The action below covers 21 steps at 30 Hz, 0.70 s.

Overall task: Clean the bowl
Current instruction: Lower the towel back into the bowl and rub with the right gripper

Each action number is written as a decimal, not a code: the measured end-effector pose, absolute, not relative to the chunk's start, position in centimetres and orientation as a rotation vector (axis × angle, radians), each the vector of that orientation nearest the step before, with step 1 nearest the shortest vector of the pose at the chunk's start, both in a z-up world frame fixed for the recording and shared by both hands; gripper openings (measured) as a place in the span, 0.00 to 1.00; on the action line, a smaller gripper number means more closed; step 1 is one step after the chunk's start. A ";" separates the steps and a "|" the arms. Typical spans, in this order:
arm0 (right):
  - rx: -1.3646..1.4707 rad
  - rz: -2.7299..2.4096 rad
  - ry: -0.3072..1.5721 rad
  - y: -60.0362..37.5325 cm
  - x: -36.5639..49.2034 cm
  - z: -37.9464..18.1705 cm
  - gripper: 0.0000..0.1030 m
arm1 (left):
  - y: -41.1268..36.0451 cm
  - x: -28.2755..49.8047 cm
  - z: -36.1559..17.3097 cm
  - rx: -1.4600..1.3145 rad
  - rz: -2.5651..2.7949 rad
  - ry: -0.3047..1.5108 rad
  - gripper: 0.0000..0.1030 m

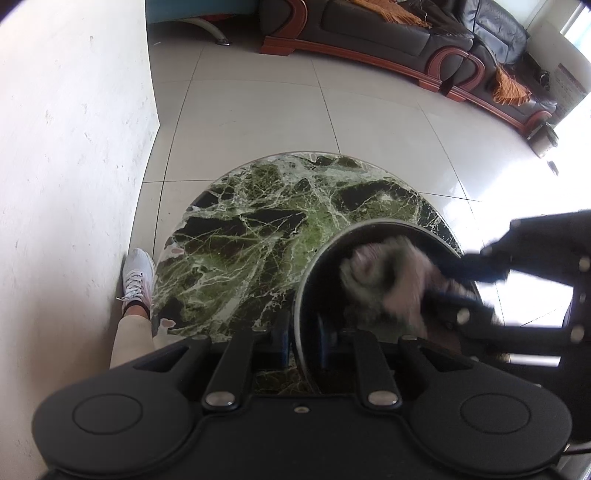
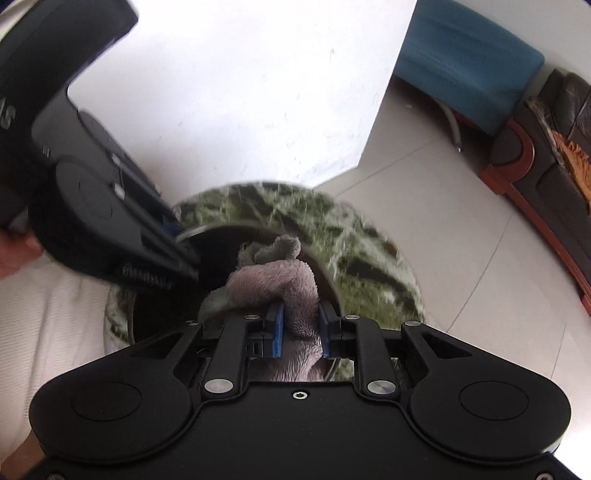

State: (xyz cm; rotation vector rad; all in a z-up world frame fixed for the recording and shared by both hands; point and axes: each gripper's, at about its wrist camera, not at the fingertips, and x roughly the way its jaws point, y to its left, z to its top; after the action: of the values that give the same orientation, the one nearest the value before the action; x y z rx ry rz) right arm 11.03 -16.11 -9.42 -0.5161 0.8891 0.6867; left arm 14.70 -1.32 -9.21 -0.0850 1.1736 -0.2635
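Standing at left: white wall (image 1: 66, 166), person's white sneaker (image 1: 138, 277) on tiled floor (image 1: 258, 110) beside round green marble desk (image 1: 251, 236). Left gripper (image 1: 304, 343): fingers pinching near rim of dark bowl (image 1: 306, 295). Bowl sits on desk, right half, near edge. Right gripper (image 2: 300, 326): blue-padded fingers (image 2: 277, 328) pinching pinkish-grey cloth (image 2: 280, 284), cloth bunched inside bowl, blurred in left view. Dark leather sofa (image 1: 388, 33) with orange throw far right.
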 end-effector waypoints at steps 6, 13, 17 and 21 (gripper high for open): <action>-0.385 0.718 0.967 -16.5 9.9 -10.0 0.19 | -1.4 14.9 -9.3 -0.088 -0.264 1.175 0.15; -0.405 0.756 0.911 -15.3 10.1 -9.8 0.18 | -1.5 14.8 -9.3 -0.078 -0.264 1.173 0.15; -0.463 0.716 0.868 -15.0 10.9 -9.7 0.18 | -1.5 14.8 -9.4 -0.081 -0.269 1.178 0.15; -0.472 0.679 0.872 -15.7 11.1 -9.7 0.18 | -1.5 14.7 -9.4 -0.083 -0.269 1.177 0.15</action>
State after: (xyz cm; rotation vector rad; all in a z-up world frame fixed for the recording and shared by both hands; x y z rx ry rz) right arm 11.07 -15.73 -9.74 -0.4725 0.8715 0.6795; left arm 14.73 -1.47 -9.44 -0.0829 1.1769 -0.2688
